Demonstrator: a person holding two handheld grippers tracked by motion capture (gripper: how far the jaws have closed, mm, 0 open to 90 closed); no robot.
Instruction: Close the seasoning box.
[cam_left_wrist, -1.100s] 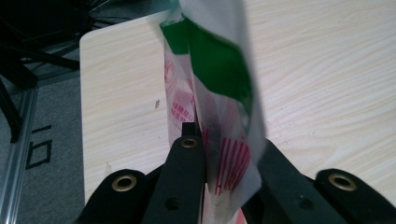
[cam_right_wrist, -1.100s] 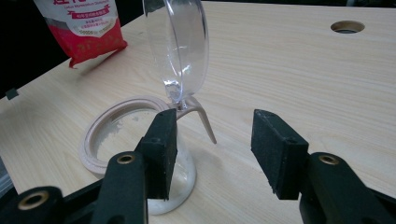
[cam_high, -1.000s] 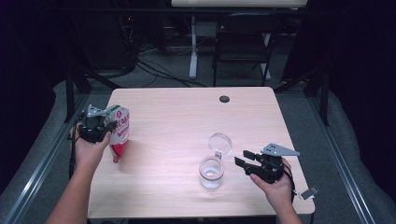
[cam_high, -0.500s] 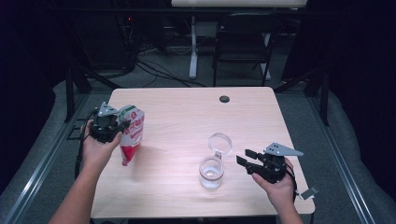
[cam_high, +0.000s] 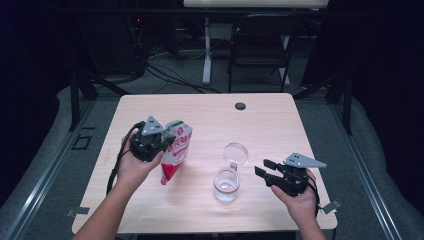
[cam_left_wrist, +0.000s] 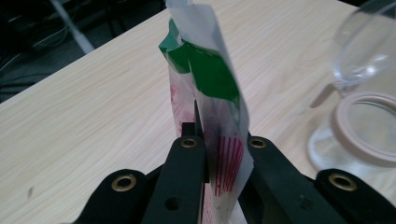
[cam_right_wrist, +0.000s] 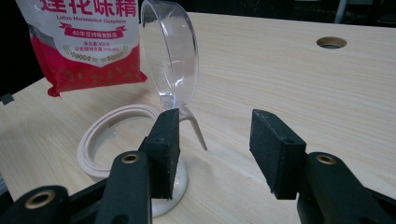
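Light wood table (cam_high: 280, 120), rounded corners, round cable hole (cam_high: 240, 106) near far edge. Grey carpet floor (cam_high: 370, 165) all round. Beyond the far edge: dark folding chair (cam_high: 260, 45), white desk leg (cam_high: 206, 52), loose cables (cam_high: 165, 75) on floor. Black metal frame posts (cam_high: 75, 95) at both sides. Room dark, table lit.

The left gripper (cam_high: 167, 141), clamped on the red, white and green plastic pouch (cam_high: 176, 156), has carried it from the table's 9 o'clock edge inward toward 3 o'clock, nearer the clear glass jar with its hinged lid open (cam_high: 227, 181). The pouch now hangs more upright. The right gripper (cam_high: 264, 167)'s jaws have just been closing slightly, nothing between them.
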